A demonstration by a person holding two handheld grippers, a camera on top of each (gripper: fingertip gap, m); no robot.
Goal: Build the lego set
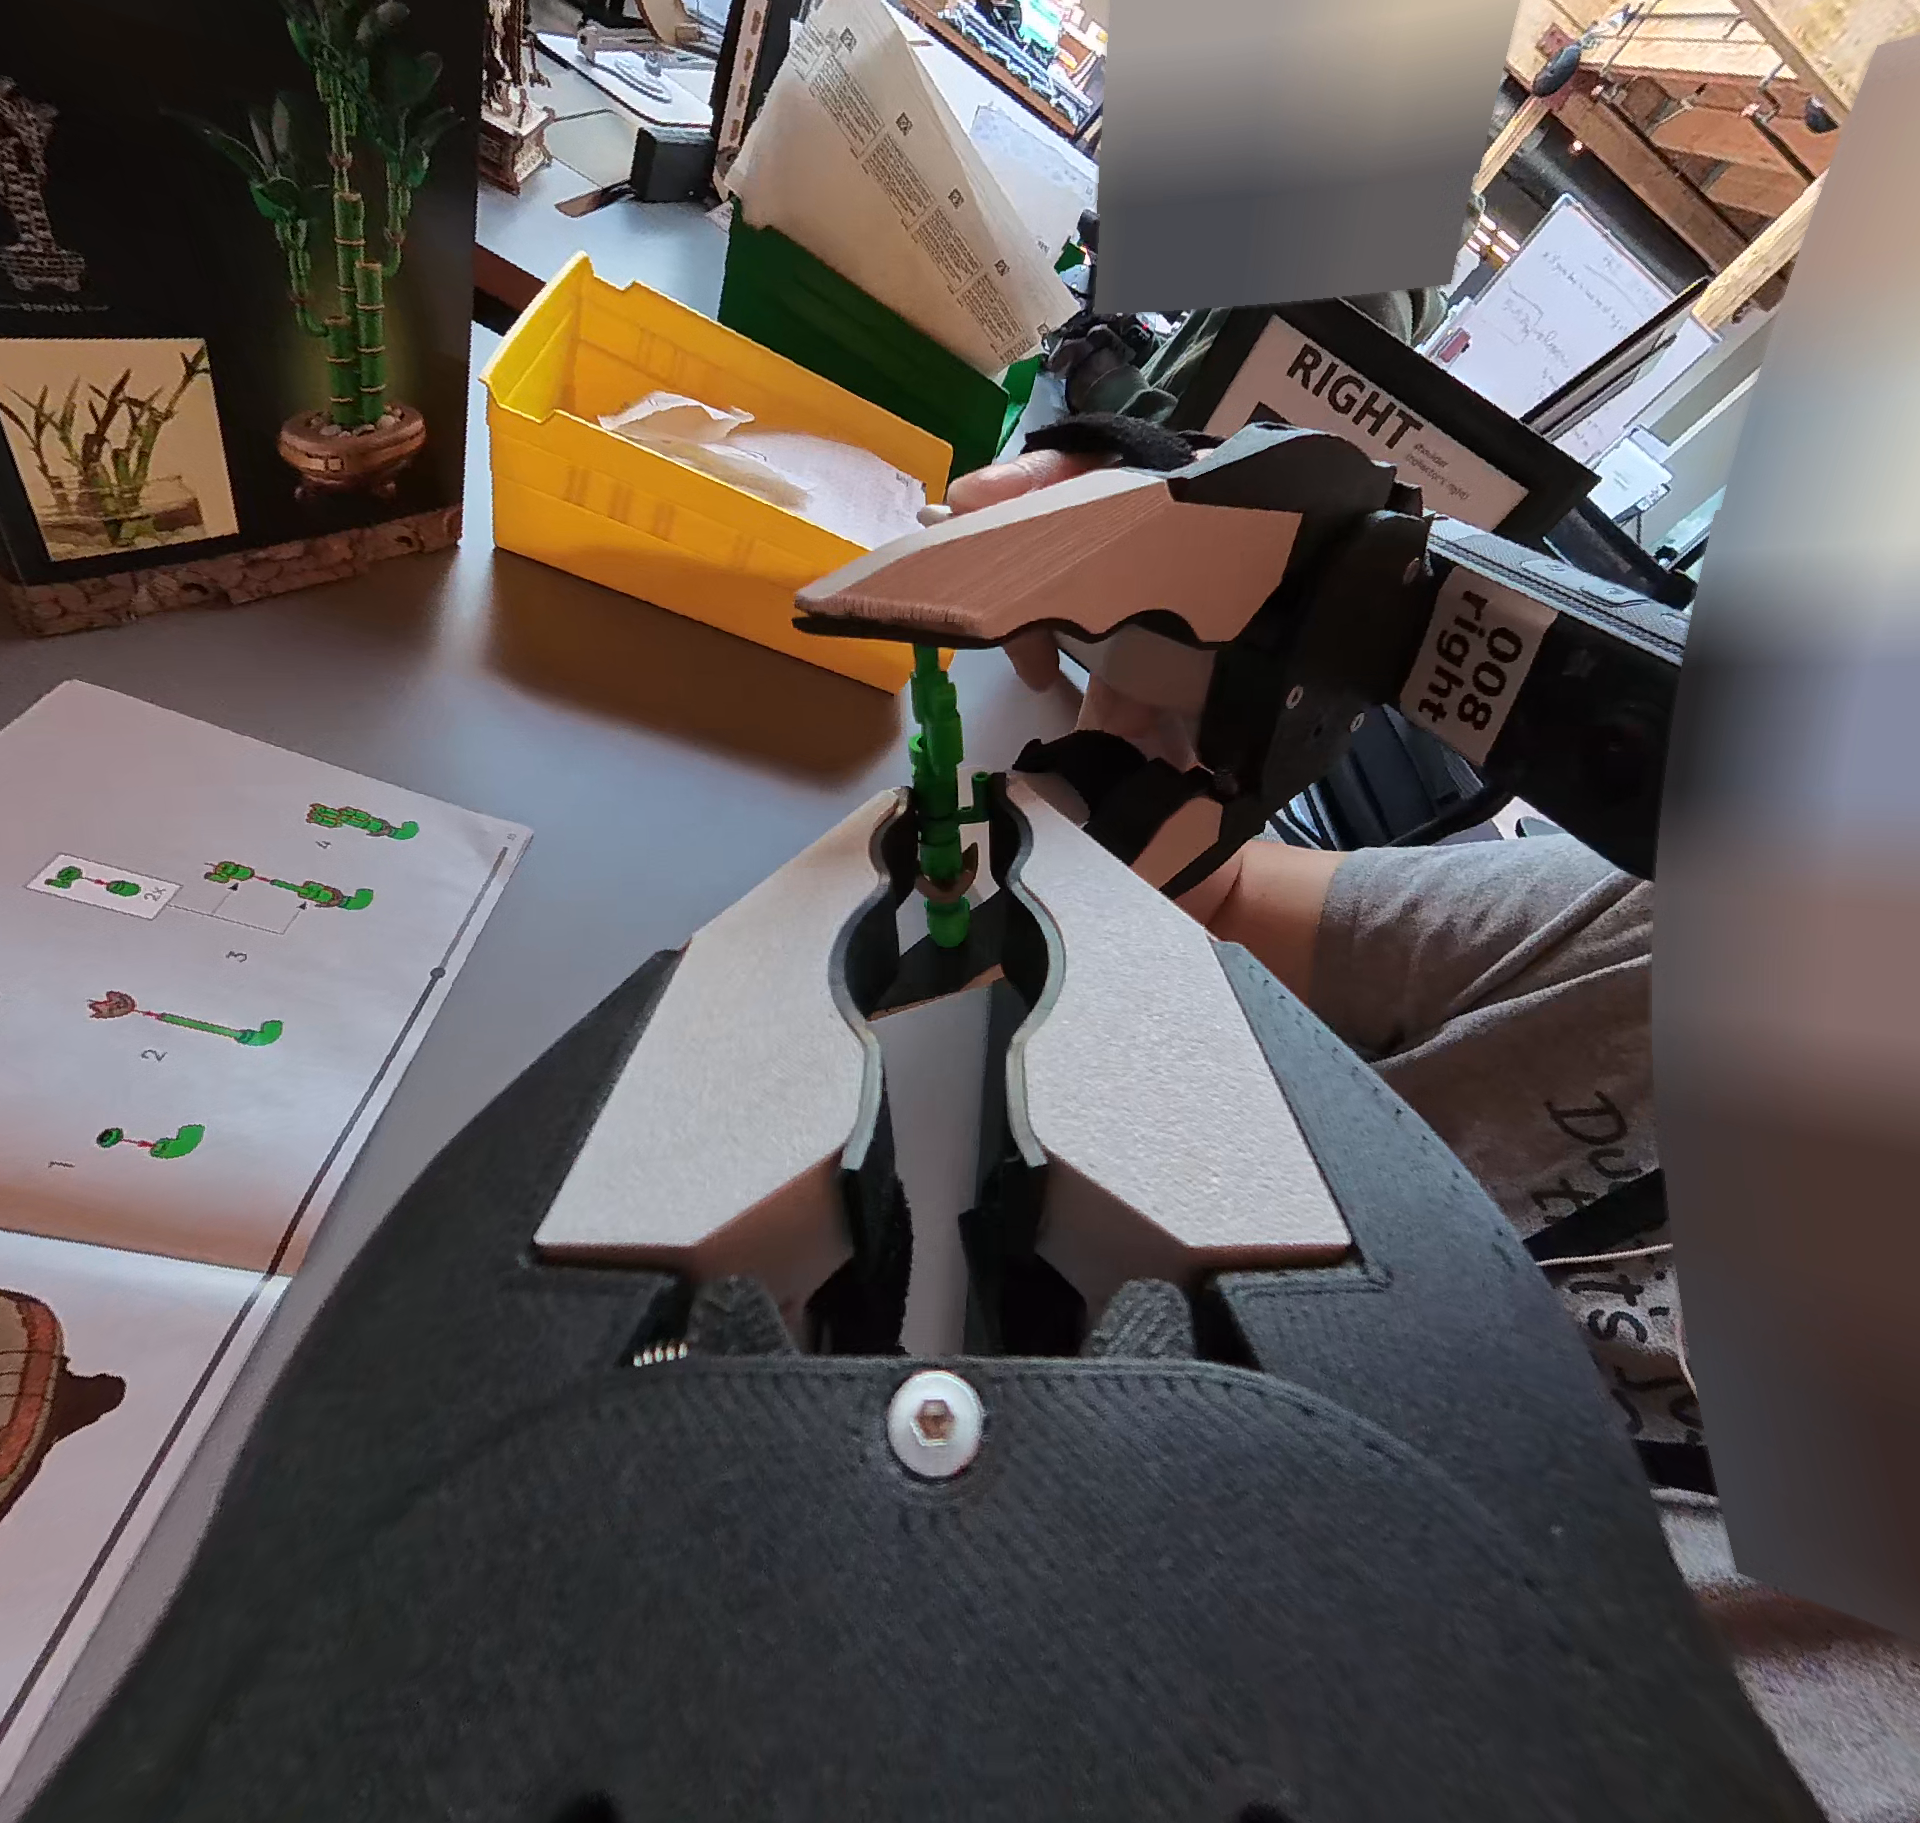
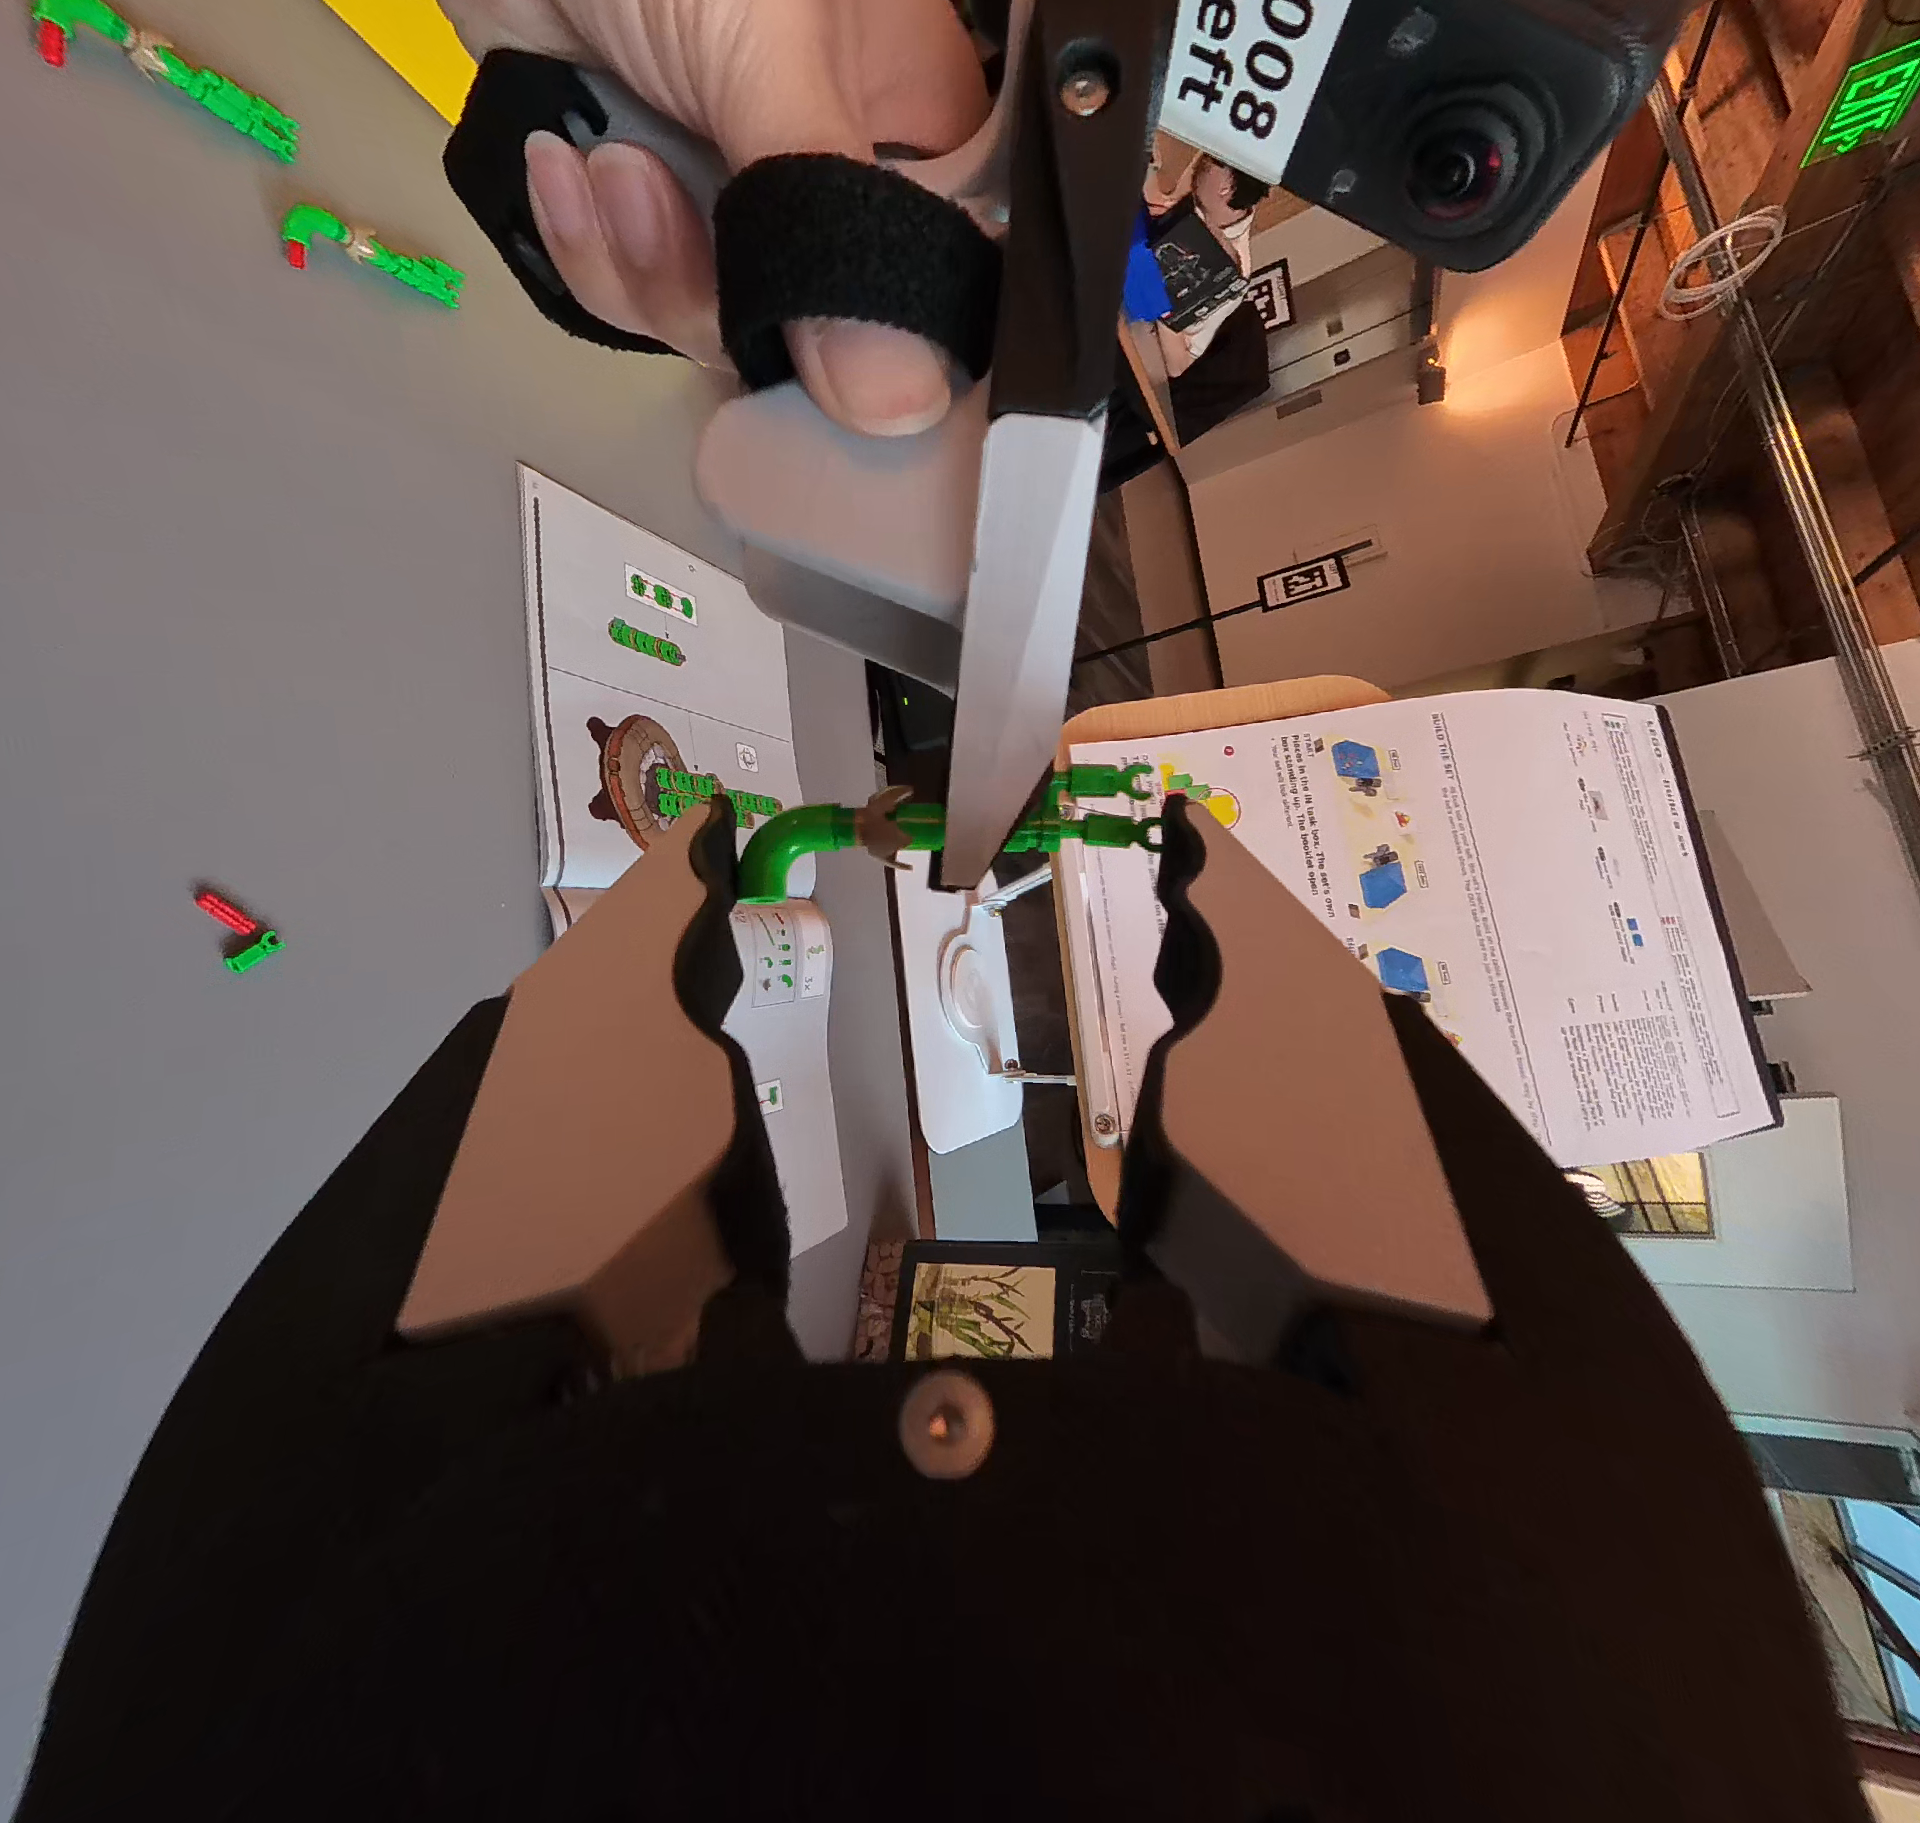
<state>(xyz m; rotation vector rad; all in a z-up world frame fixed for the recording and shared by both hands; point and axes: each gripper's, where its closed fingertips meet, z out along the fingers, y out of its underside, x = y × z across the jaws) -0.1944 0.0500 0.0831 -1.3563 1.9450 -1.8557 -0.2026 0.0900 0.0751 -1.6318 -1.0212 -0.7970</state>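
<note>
Stem (image 1: 940, 817): green lego bamboo piece, held off the worktop (image 1: 582, 734) between both grippers; in the left wrist view its long axis runs 12 to 6 o'clock.
Stem ends: in the right wrist view the curved elbow end (image 2: 774, 854) points toward 9 o'clock, forked clips (image 2: 1117, 802) toward 3 o'clock.
Left gripper (image 1: 945, 817): fingers clenched on the stem's middle.
Right gripper (image 2: 940, 838): fingers spread, bracketing the stem's two ends; contact likely, view poor.
Finished stems (image 2: 166, 69): lying on the worktop at 10 o'clock.
Booklet (image 1: 208, 942): open flat at 9 o'clock.
Yellow bin (image 1: 665, 516): at 11 o'clock.
</note>
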